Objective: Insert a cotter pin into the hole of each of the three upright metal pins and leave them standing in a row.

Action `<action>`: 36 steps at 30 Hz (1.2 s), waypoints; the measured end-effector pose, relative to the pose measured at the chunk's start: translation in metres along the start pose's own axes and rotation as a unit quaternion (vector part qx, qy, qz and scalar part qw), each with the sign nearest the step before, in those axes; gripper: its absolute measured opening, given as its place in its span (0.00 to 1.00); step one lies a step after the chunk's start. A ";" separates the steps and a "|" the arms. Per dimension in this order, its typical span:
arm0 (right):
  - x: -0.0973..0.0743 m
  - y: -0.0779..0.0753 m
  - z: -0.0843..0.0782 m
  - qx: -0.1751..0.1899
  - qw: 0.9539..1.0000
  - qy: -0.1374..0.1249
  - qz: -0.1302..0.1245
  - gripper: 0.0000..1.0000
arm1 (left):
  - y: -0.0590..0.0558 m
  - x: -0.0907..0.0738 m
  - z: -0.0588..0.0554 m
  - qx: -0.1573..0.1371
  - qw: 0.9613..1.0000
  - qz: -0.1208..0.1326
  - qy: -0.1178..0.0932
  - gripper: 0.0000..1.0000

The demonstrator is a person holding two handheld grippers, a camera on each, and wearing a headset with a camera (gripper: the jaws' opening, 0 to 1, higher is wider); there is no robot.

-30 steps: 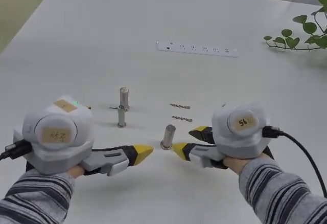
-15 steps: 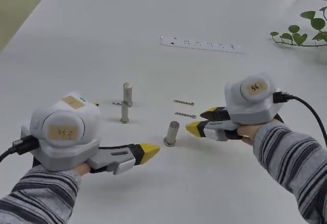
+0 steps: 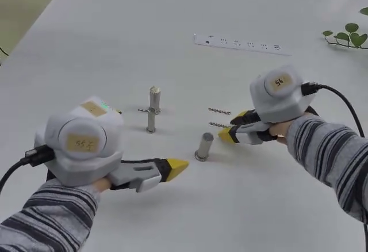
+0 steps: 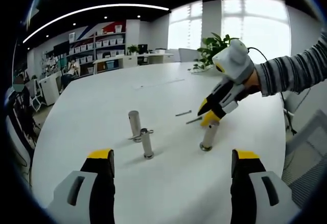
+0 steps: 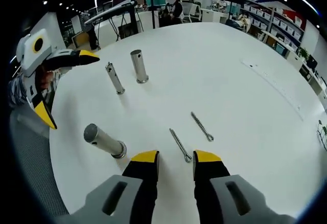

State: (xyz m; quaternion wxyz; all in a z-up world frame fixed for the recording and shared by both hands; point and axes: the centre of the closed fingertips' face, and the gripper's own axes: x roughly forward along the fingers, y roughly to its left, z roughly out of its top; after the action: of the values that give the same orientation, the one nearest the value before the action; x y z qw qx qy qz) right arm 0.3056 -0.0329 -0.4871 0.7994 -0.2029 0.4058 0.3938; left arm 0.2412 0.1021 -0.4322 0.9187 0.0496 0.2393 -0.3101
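Approach to nearer thin silver wire cotter pin [image 5: 180, 144]: right gripper [image 5: 176, 157] is set low over it, jaws narrowed to a small gap, nothing gripped.
Loop end is framed btwn yellow tips, prob. for a pinch off white table [image 3: 172, 45]. Left gripper [image 4: 173, 155] is held back, jaws wide & empty, facing three upright grey steel cylinder pins [image 4: 208, 134]; one cotter pin seems fitted in middle cylinder [image 3: 151, 119].
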 end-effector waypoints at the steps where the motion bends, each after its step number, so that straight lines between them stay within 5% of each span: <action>1: 0.001 -0.001 0.000 -0.002 1.000 0.003 0.001 0.21 | 0.000 0.000 0.000 0.000 1.000 0.000 -0.001 0.94; 21: 0.002 -0.008 -0.006 -0.067 0.995 0.072 0.014 0.00 | -0.003 0.001 -0.001 0.003 1.000 -0.010 0.005 0.91; 36: -0.013 -0.006 -0.009 -0.081 0.996 0.044 0.008 0.00 | -0.007 -0.001 -0.006 0.016 1.000 -0.007 0.015 0.89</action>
State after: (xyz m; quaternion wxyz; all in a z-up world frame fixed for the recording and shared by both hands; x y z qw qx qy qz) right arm 0.3010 -0.0481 -0.4821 0.7582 -0.2812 0.4092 0.4226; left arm 0.2344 0.0986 -0.4367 0.9119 0.0669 0.2486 -0.3197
